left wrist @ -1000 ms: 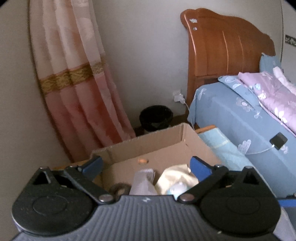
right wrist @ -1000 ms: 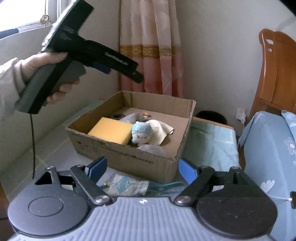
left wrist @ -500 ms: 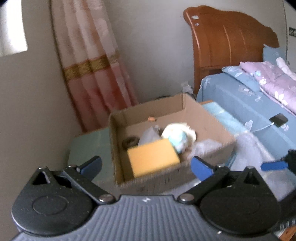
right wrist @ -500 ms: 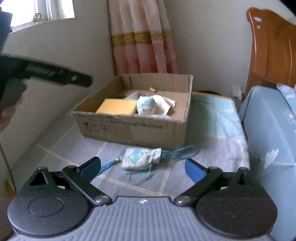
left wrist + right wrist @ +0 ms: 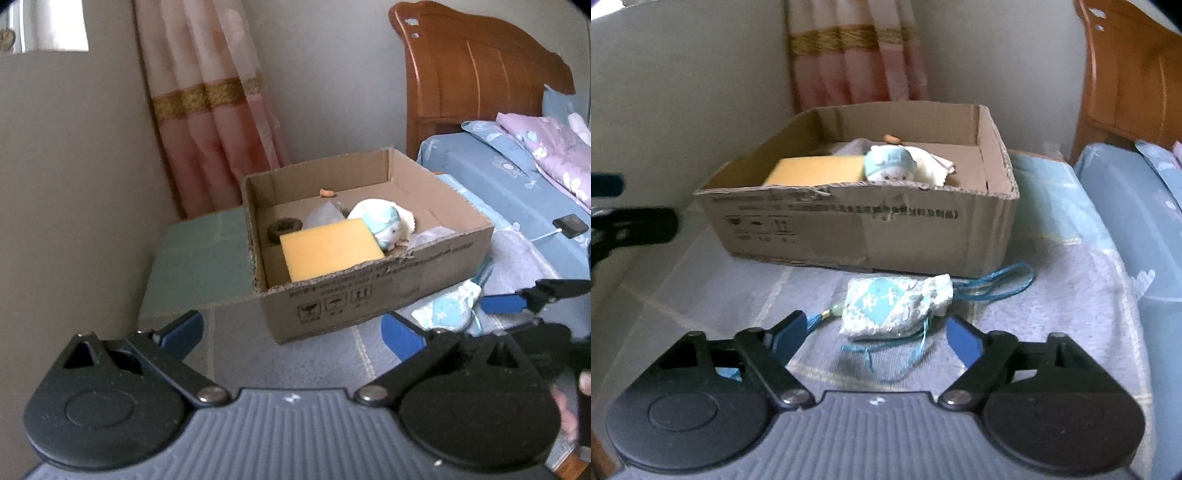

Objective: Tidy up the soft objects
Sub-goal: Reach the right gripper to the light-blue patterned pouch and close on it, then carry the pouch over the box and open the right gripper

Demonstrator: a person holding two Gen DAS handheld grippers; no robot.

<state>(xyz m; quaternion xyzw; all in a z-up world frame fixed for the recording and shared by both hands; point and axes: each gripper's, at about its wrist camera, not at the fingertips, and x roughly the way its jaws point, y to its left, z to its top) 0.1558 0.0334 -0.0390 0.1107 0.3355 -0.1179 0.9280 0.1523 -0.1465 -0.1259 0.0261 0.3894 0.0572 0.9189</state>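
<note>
A pale blue embroidered pouch with a blue cord and tassel lies on the grey blanket in front of a cardboard box. My right gripper hovers low over it. Its jaws are closing, with the pouch just ahead between the fingertips and no pad touching it. The box holds a yellow sponge, a small blue-capped plush and a white cloth. My left gripper stands open and empty at the box's near left corner. In the left wrist view the pouch shows beside a blue finger of the right gripper.
A bed with a blue sheet and a wooden headboard borders the right side. A pink curtain hangs behind the box, and a wall runs along the left. A small black device on a cable lies on the bed's edge.
My right gripper has sunk toward the pouch, which now sits between its fingertips, and its jaws have narrowed. My left gripper has drawn back from over the box to its near left corner.
</note>
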